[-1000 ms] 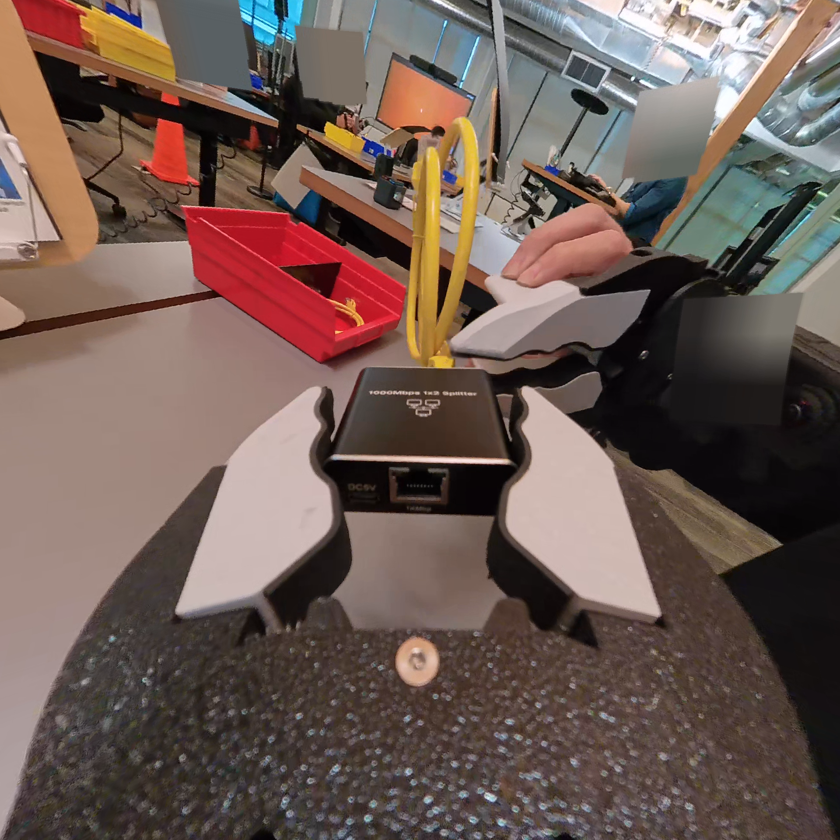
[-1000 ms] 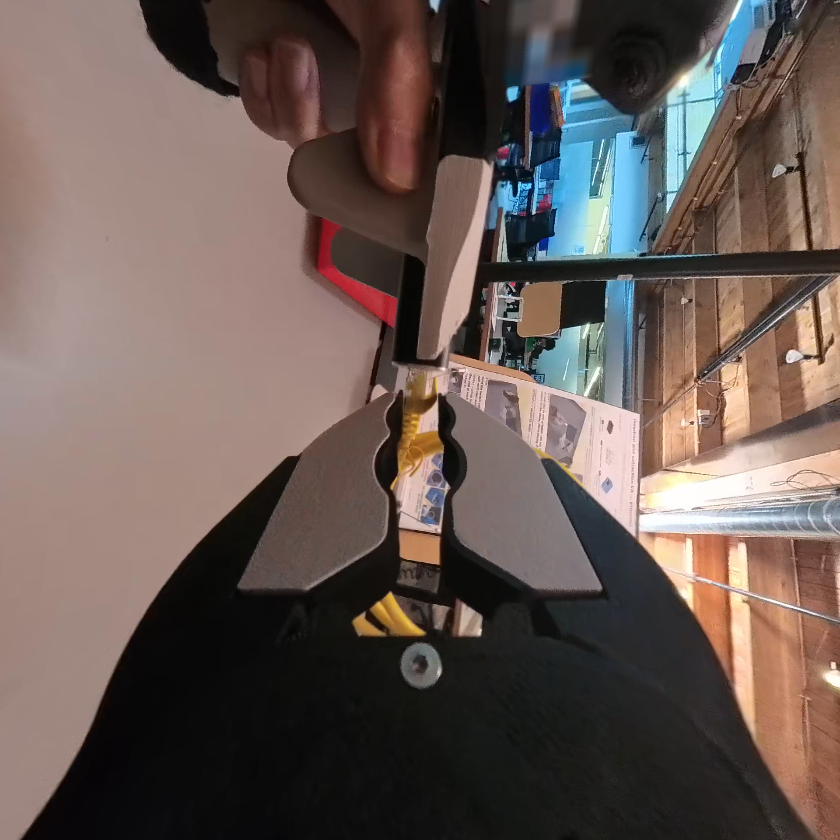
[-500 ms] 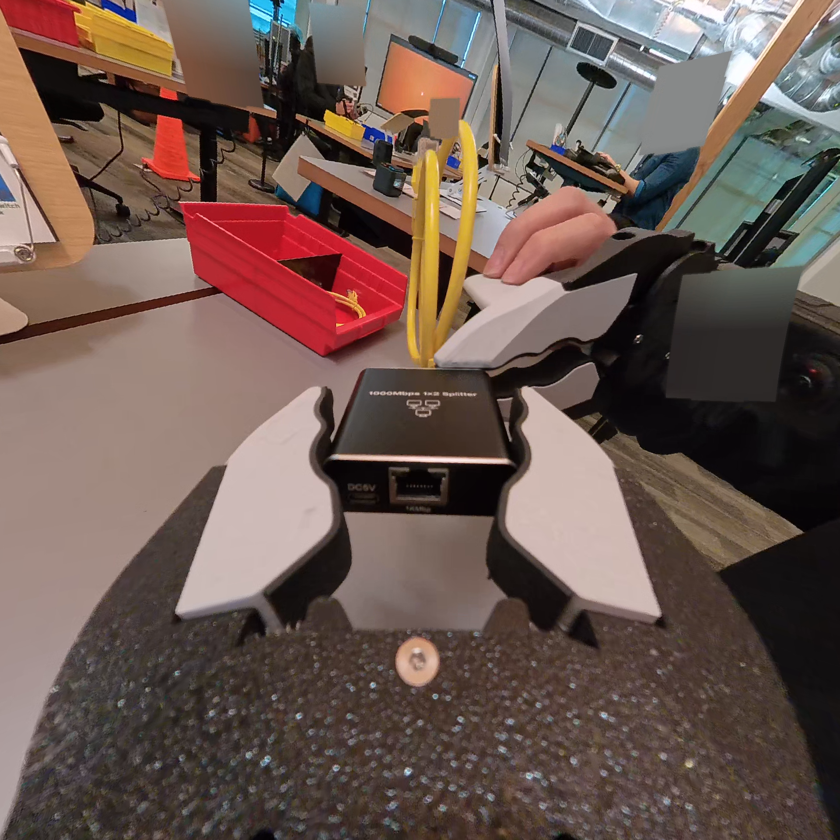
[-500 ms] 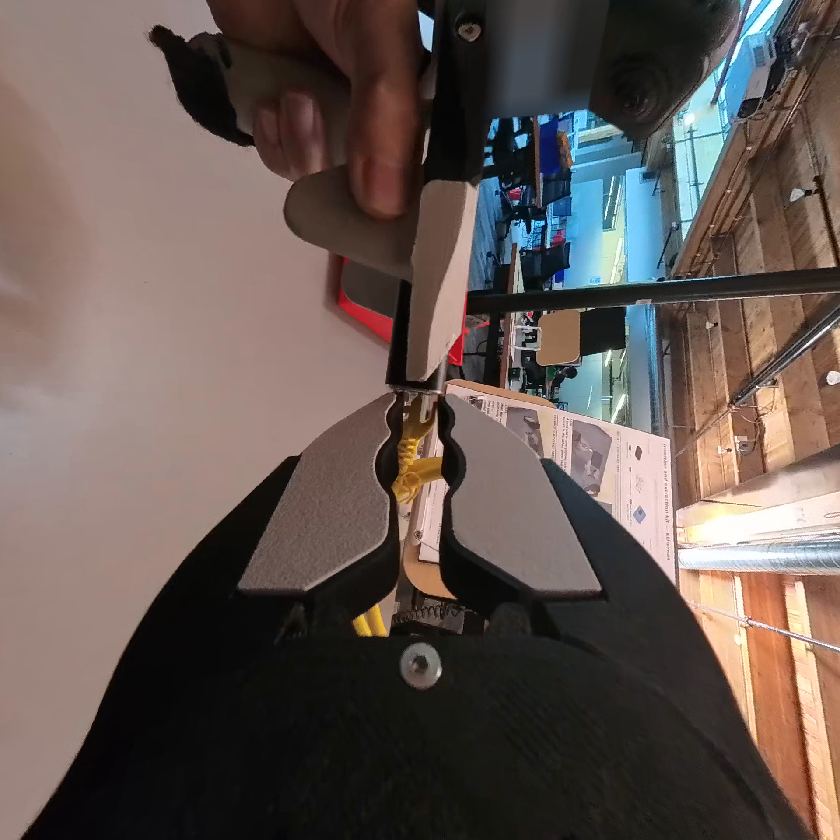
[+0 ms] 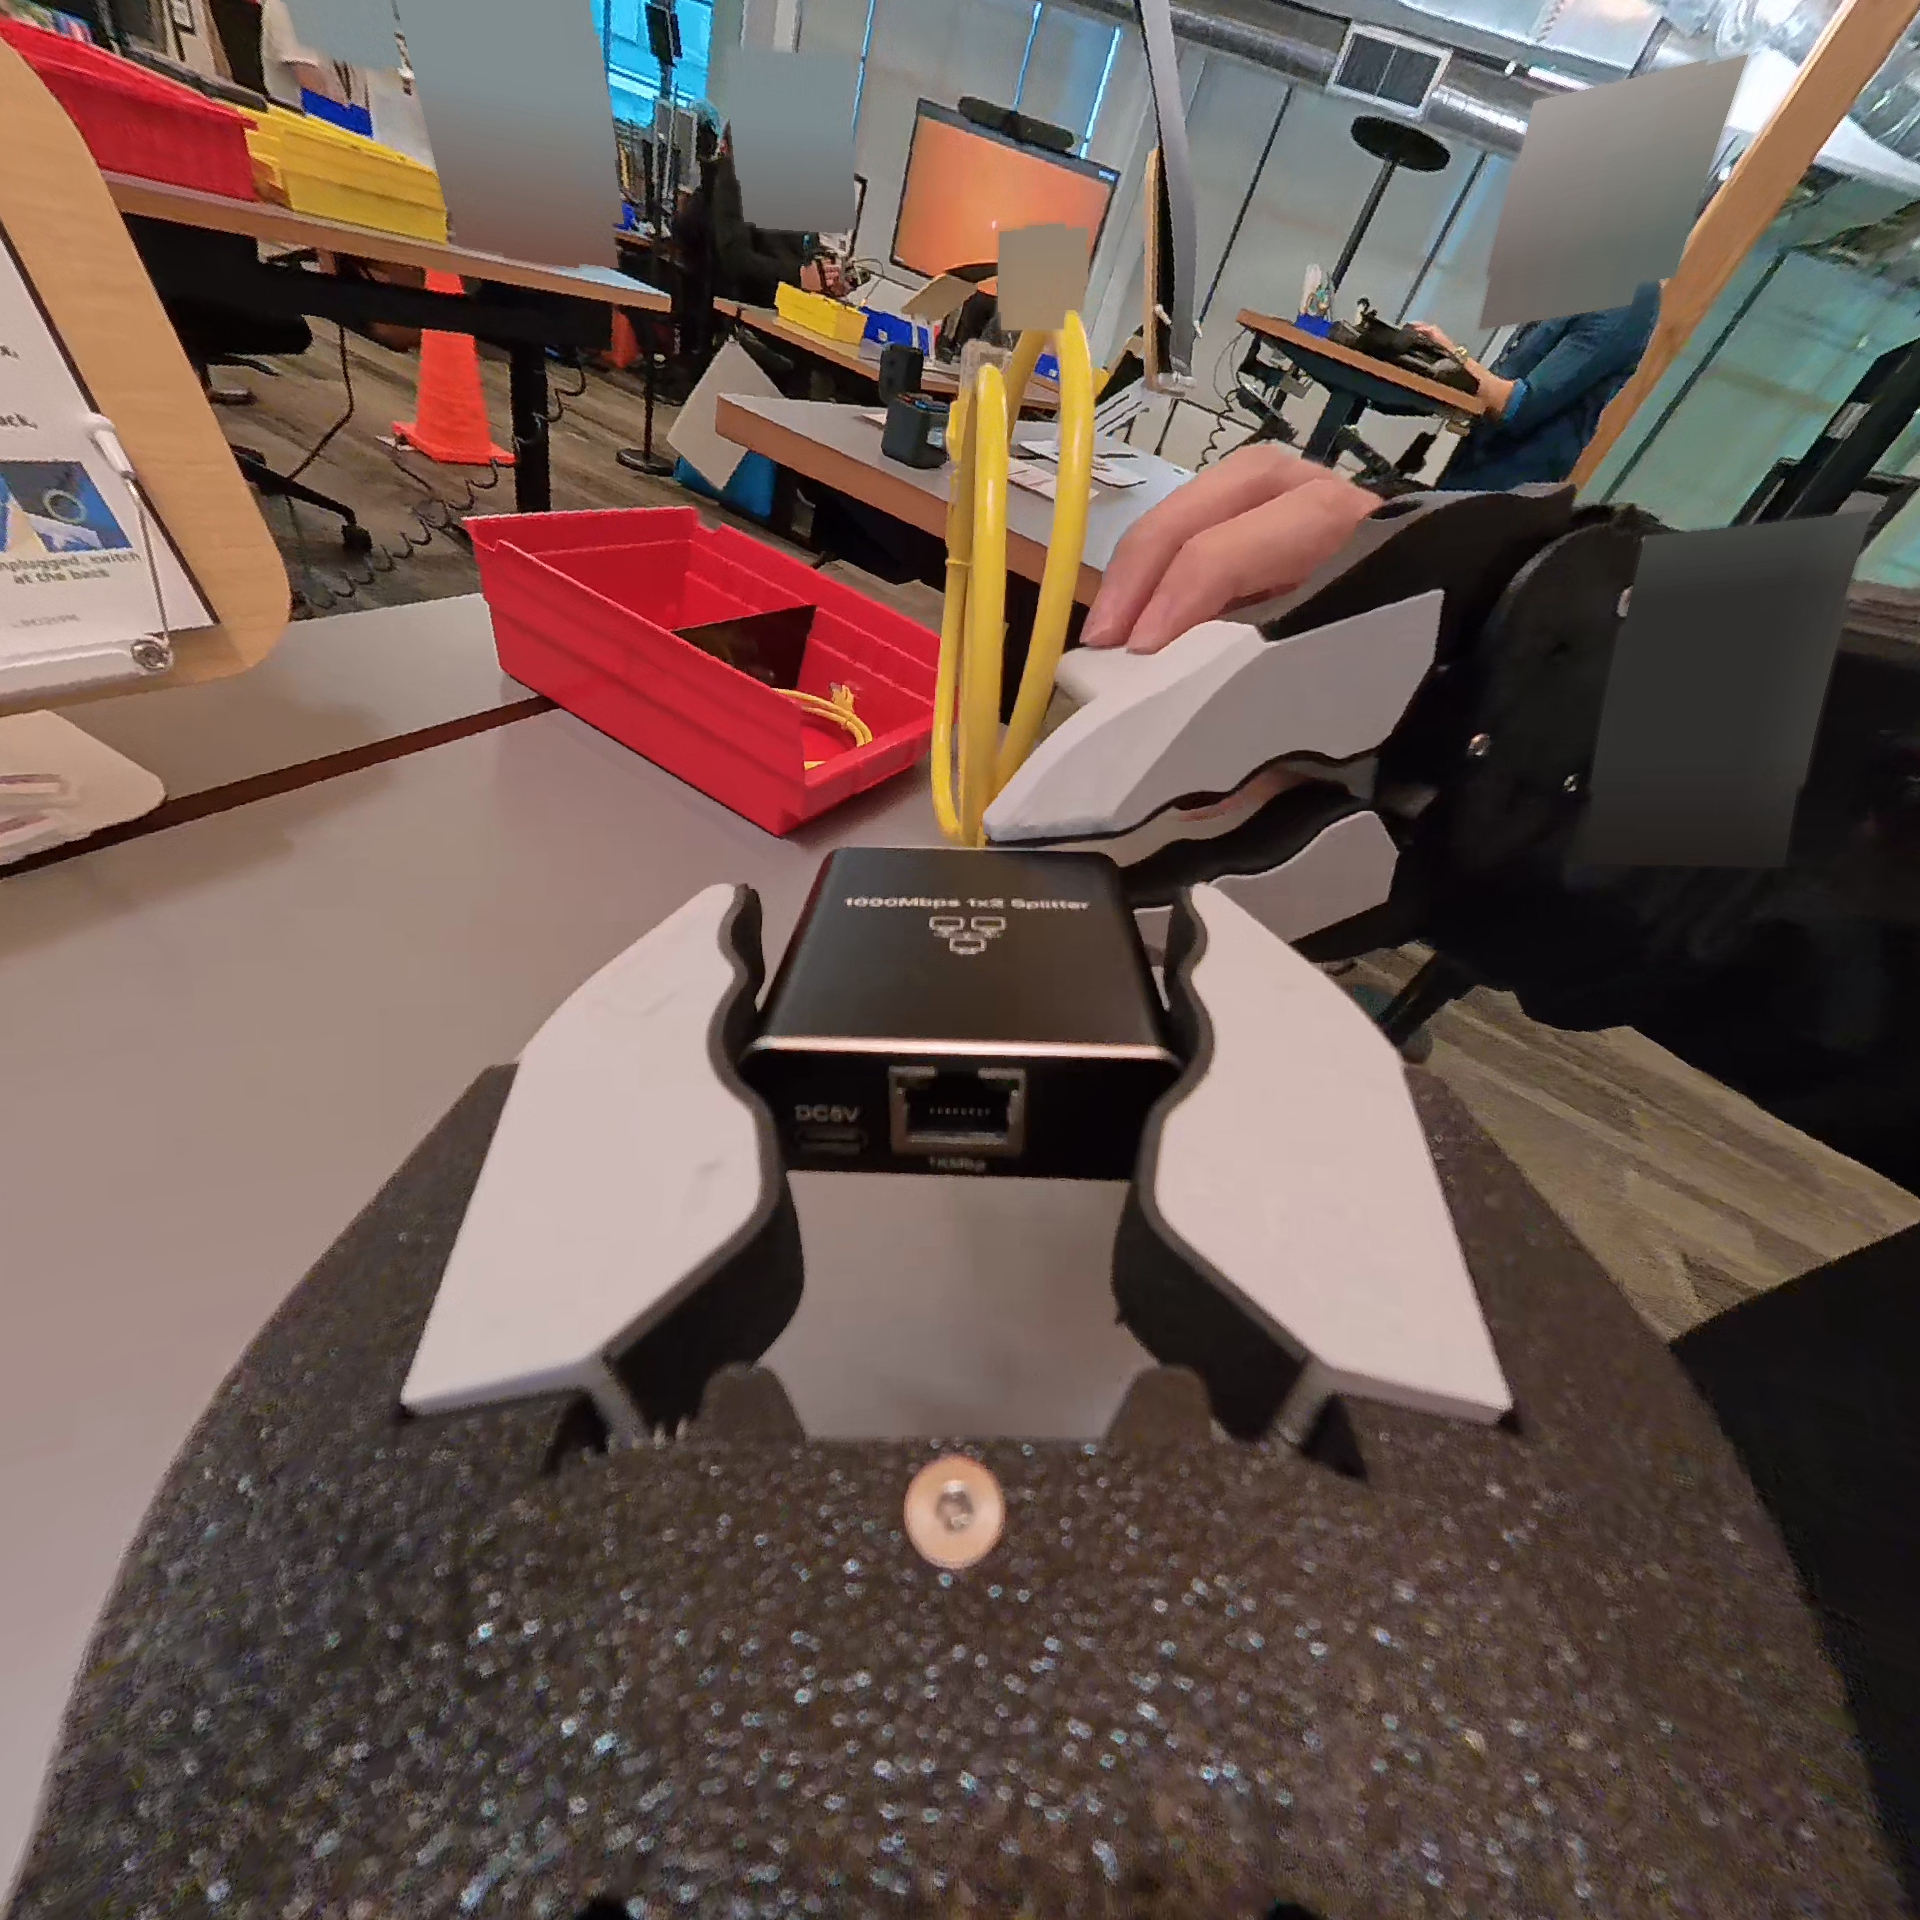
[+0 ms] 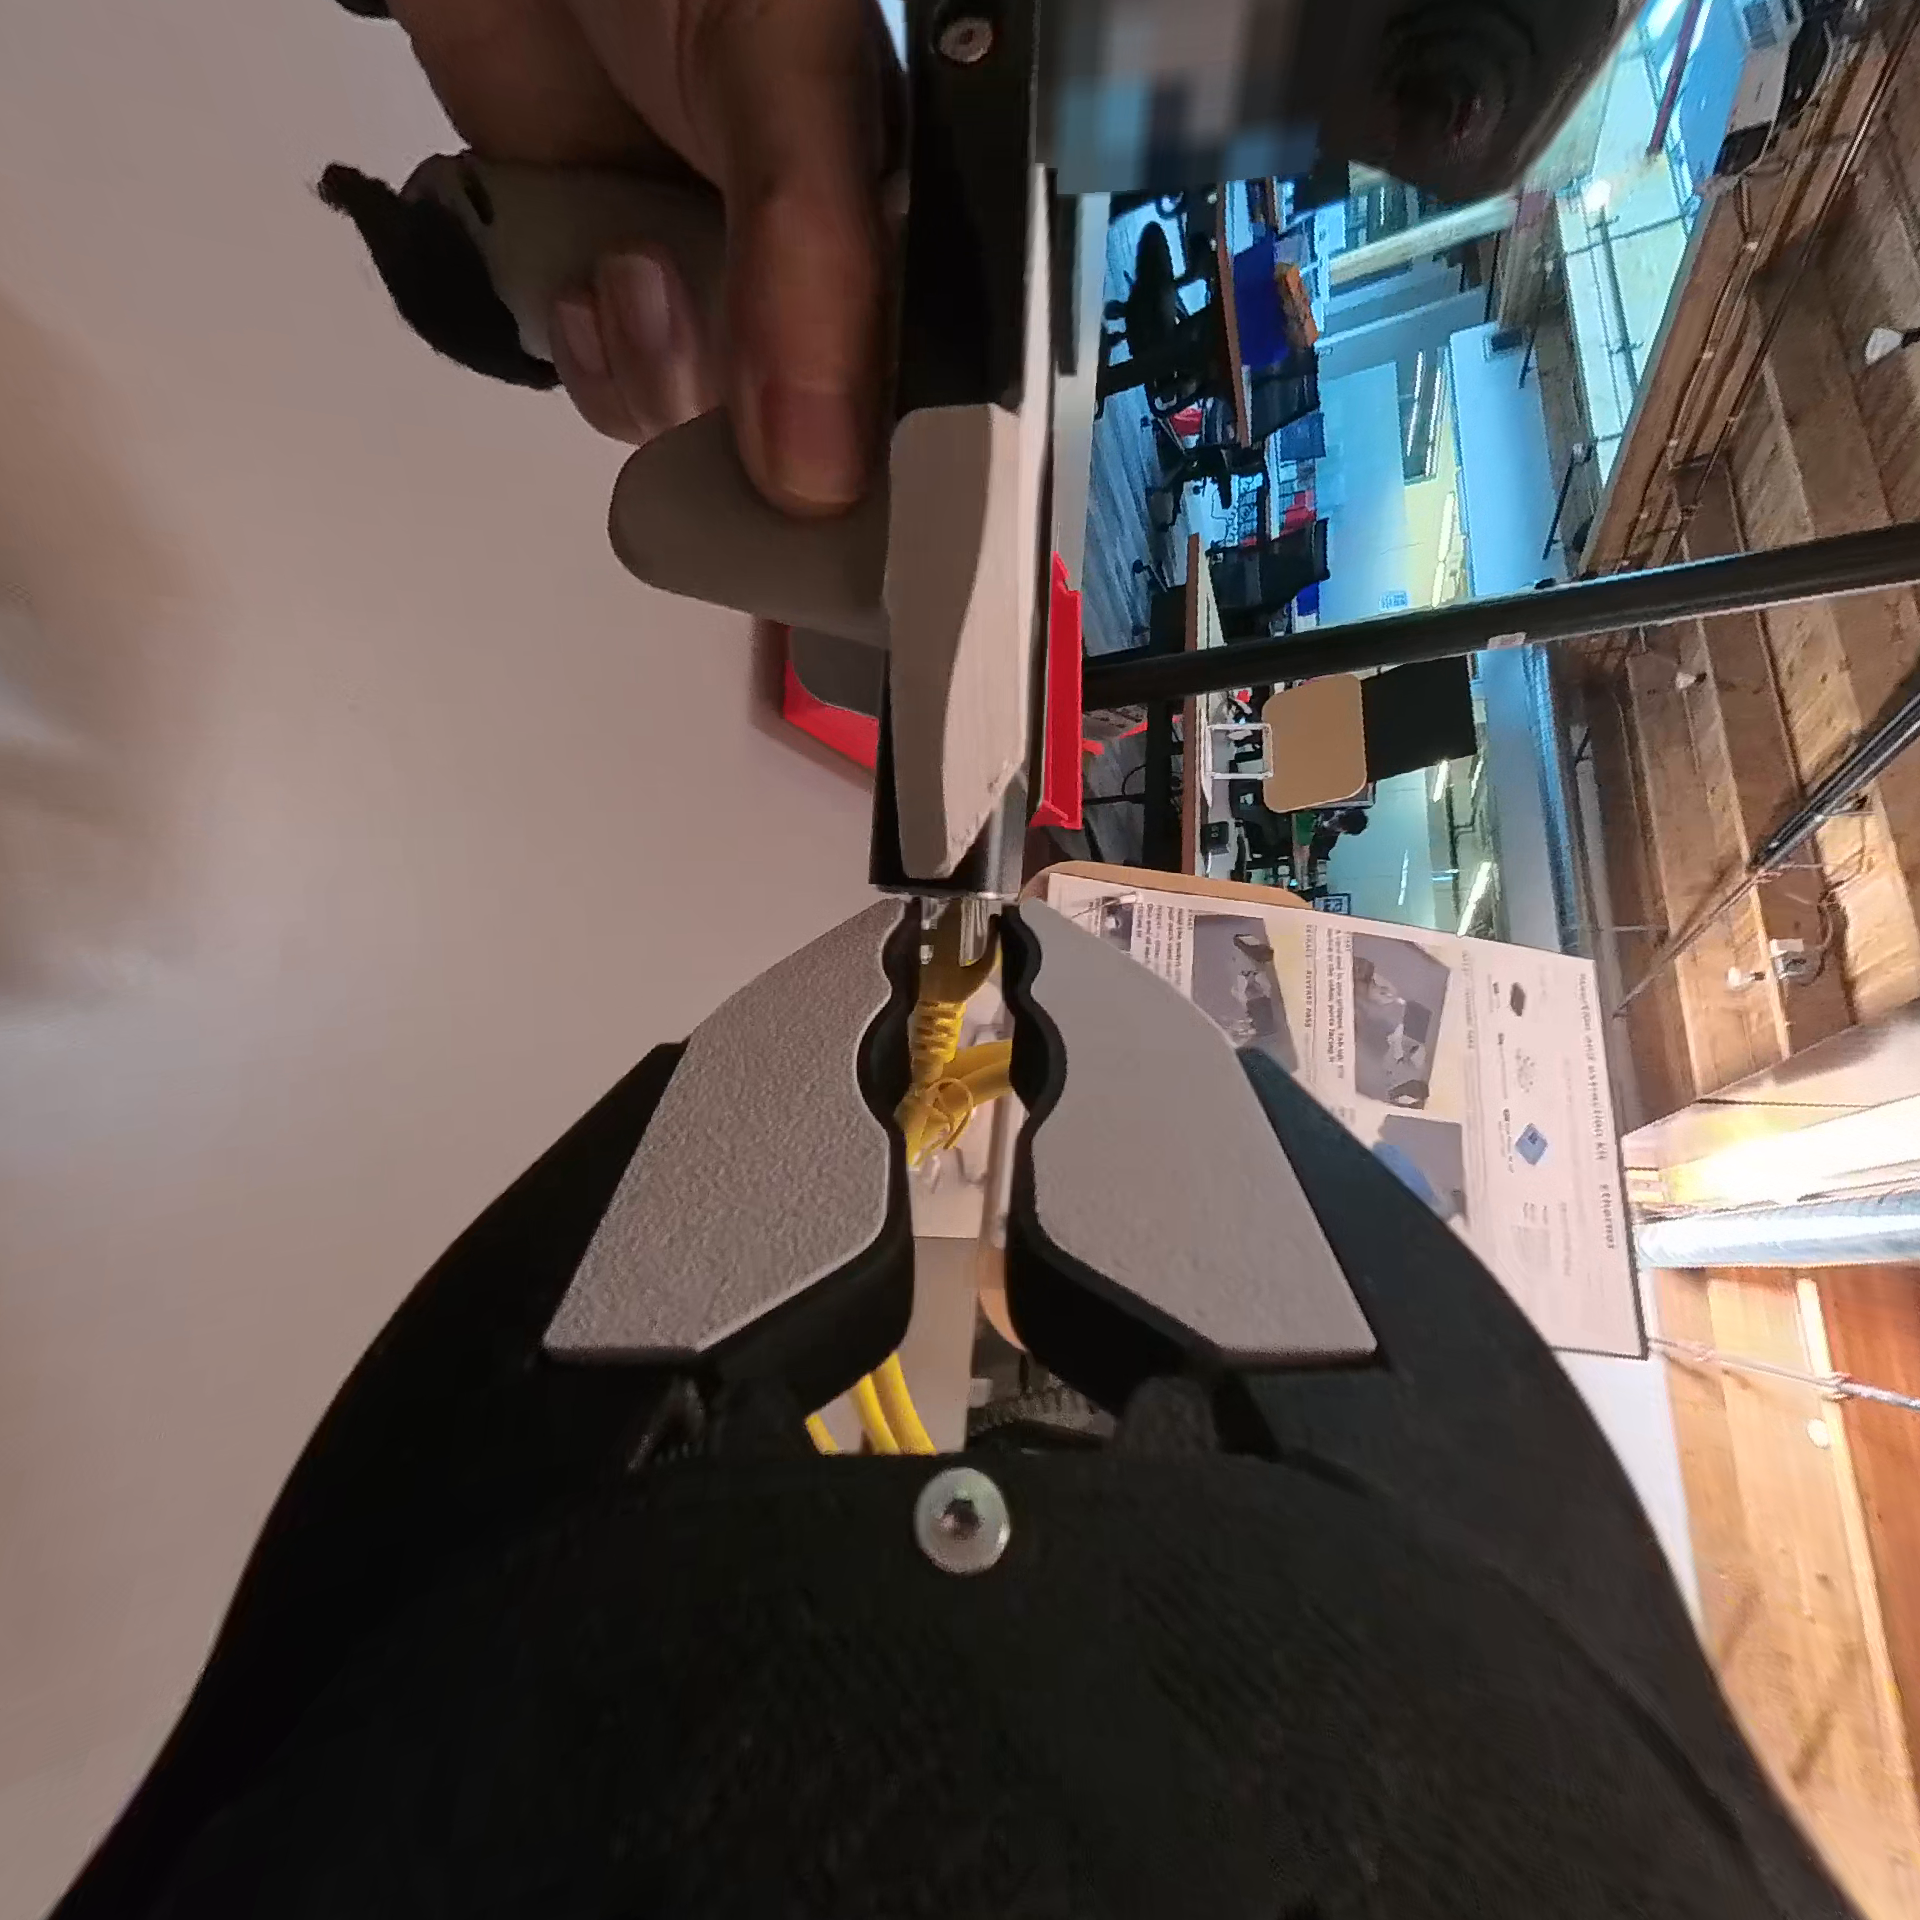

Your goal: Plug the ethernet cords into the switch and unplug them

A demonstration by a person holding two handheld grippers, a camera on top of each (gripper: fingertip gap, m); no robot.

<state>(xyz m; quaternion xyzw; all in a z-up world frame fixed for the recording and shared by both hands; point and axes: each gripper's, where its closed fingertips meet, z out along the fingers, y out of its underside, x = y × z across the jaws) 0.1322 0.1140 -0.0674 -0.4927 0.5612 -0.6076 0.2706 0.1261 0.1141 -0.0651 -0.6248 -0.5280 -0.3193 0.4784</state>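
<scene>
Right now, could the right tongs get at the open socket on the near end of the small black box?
Probably not. The right tongs are shut on the yellow cable at the small black box's far end; the open socket faces the other way.

Bright, even indoor light; strong wide-angle bending at edges, slight blur on the near foreground

Open workshop: grey tables [image 5: 260,935], wood floor [image 5: 1621,1132], orange-lit screen [image 5: 997,197].

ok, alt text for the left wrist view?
Left gripper clamps a black switch over a grey table. Right gripper, in a hand, holds a looped yellow cord at the switch's far end; red bin behind.
</scene>
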